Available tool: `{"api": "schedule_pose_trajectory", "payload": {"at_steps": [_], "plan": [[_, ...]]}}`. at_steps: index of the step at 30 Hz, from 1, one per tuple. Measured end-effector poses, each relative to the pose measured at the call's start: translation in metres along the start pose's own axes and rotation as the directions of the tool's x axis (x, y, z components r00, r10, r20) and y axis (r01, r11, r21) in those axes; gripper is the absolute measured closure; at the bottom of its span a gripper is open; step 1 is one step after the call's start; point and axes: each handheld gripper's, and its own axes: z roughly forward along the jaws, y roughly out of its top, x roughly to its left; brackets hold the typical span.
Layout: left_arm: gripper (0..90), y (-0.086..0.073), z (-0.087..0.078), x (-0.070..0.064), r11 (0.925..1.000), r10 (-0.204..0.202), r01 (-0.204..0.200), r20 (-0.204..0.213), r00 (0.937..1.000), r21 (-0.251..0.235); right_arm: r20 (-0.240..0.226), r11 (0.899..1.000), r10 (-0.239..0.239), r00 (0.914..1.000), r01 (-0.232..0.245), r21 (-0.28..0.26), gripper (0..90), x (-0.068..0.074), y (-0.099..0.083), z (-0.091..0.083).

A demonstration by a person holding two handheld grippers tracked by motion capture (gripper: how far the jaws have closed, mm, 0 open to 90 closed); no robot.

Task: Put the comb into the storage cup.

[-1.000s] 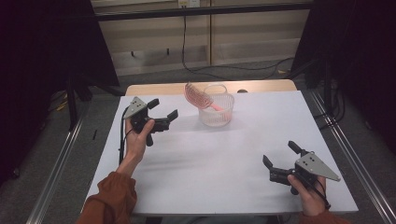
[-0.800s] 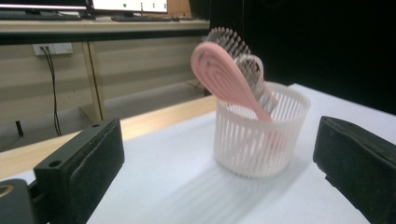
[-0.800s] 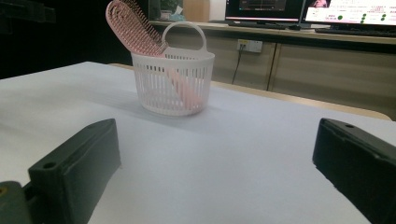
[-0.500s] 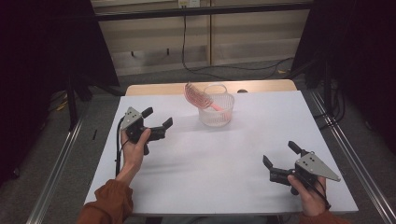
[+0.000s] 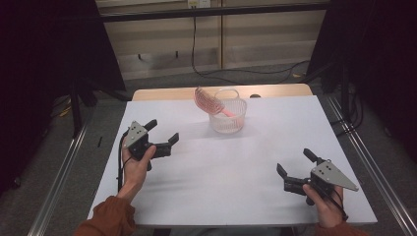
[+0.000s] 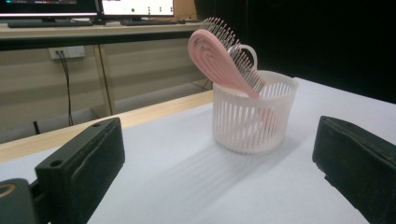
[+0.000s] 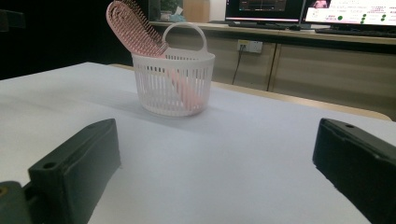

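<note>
Two grippers wait with fingers spread wide, grasping nothing. The pink hairbrush leans head-up in the white basket at the surface's far middle. Bring your left gripper level toward the brush head, steadying the basket's rim with your right gripper.

Translucent ribbed plastic basket, glossy pink plastic hairbrush, matt white tabletop

Table evenly lit, surroundings dark; soft shadows, slight blur.
</note>
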Motion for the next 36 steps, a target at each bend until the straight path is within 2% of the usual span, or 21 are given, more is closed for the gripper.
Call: {"api": "schedule_pose_trajectory", "payload": {"at_steps": [4, 6, 8, 11, 14, 21, 23, 25, 26, 29, 32, 34, 36], "plan": [[2.5, -0.005, -0.007, -0.001, 0.9998, 0.016, -0.015, -0.010, 0.9998, 0.014, 0.003, 1.000, 0.002, 1.0000, -0.002, 0.000, 0.1, 0.000, 0.000, 0.000], [2.5, -0.007, -0.011, -0.002, 1.0000, -0.006, 0.007, -0.013, 0.9999, 0.006, 0.007, 1.000, 0.001, 1.0000, -0.001, 0.002, 0.1, 0.000, 0.000, 0.000], [2.5, -0.009, -0.015, -0.002, 1.0000, -0.006, 0.006, -0.028, 0.9996, -0.005, 0.005, 1.000, 0.004, 1.0000, -0.004, -0.002, 0.1, 0.000, 0.000, 0.000], [2.4, -0.012, -0.020, -0.003, 0.9997, -0.026, 0.026, -0.049, 0.9984, 0.000, 0.004, 1.000, 0.004, 1.0000, -0.004, -0.003, 0.1, 0.000, 0.000, -0.001], [2.3, -0.015, -0.025, -0.003, 0.9999, -0.012, 0.012, -0.061, 0.9981, 0.001, 0.008, 1.000, 0.004, 1.0000, -0.004, -0.001, 0.1, 0.000, 0.000, -0.001], [2.3, -0.020, -0.033, -0.006, 0.9999, 0.000, 0.001, -0.051, 0.9987, 0.016, 0.010, 1.000, 0.005, 0.9999, -0.005, -0.006, 0.1, 0.000, 0.000, -0.002], [2.3, -0.022, -0.036, -0.007, 0.9999, -0.014, 0.014, -0.055, 0.9984, 0.005, 0.010, 1.000, 0.007, 0.9999, -0.007, -0.006, 0.1, 0.001, 0.001, -0.003], [2.3, -0.024, -0.039, -0.007, 0.9995, -0.030, 0.031, -0.087, 0.9958, 0.011, 0.014, 1.000, 0.006, 0.9999, -0.005, -0.007, 0.5, 0.000, 0.001, -0.003], [2.3, -0.024, -0.041, -0.008, 0.9993, -0.034, 0.035, -0.089, 0.9955, 0.013, 0.014, 1.000, 0.006, 0.9999, -0.005, -0.009, 0.5, 0.000, 0.001, -0.003], [2.3, -0.024, -0.046, -0.008, 0.9997, -0.010, 0.011, -0.073, 0.9973, 0.020, 0.021, 1.000, 0.008, 0.9998, -0.007, -0.013, 0.5, 0.000, 0.001, -0.004], [2.3, -0.026, -0.051, -0.013, 0.9995, -0.025, 0.026, -0.059, 0.9979, 0.016, 0.027, 1.000, 0.010, 0.9996, -0.010, -0.012, 0.5, 0.000, 0.001, -0.006], [2.3, -0.026, -0.054, -0.018, 0.9997, 0.006, -0.005, -0.052, 0.9986, 0.024, 0.028, 1.000, 0.011, 0.9996, -0.010, -0.014, 0.5, -0.001, 0.001, -0.006], [2.4, -0.025, -0.058, -0.022, 0.9996, 0.008, -0.007, -0.040, 0.9992, 0.029, 0.033, 1.000, 0.012, 0.9994, -0.012, -0.020, 0.5, -0.001, 0.002, -0.008]]}}
